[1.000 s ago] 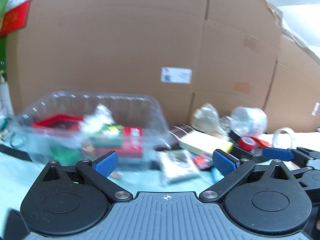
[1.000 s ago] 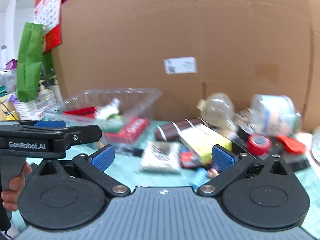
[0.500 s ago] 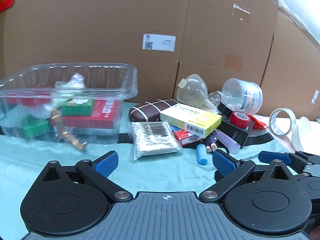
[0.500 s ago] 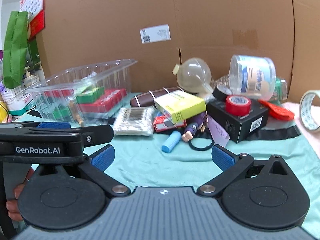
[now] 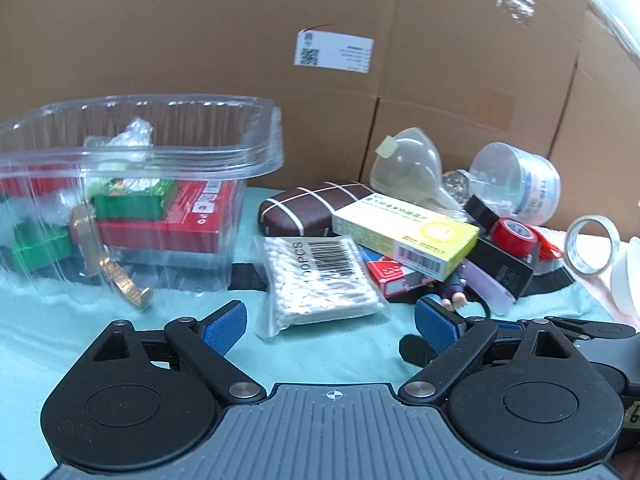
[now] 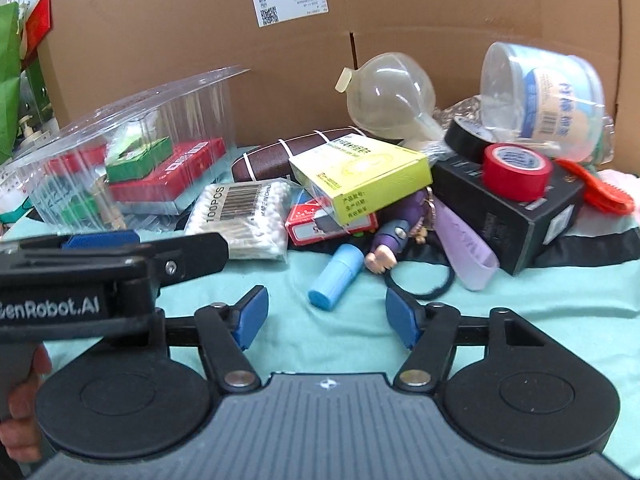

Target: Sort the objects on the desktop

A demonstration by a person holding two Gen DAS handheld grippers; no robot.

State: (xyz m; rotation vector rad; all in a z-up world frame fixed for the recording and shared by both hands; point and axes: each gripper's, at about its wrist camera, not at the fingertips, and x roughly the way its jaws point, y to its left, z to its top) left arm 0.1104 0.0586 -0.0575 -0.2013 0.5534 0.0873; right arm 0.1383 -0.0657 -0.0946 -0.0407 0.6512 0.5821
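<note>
- Right wrist view: the right gripper hangs over the teal cloth, its jaws closing with nothing between the blue pads; a blue tube lies just ahead of them.
- Left wrist view: the left gripper has its jaws wide and easing inward, gripping nothing; the bag of cotton swabs lies just beyond the pads.
- Readable writing: "100PCS" and a barcode on the swab bag; part of "GenRobot.AI" on the left gripper's body where it enters the right view.
- A yellow box bears small print too fine to read, as does the white label on the cardboard wall.
- A clear plastic tub at left holds red and green boxes, blurred through its wall.
- A purple figurine is half hidden under the yellow box.
</note>
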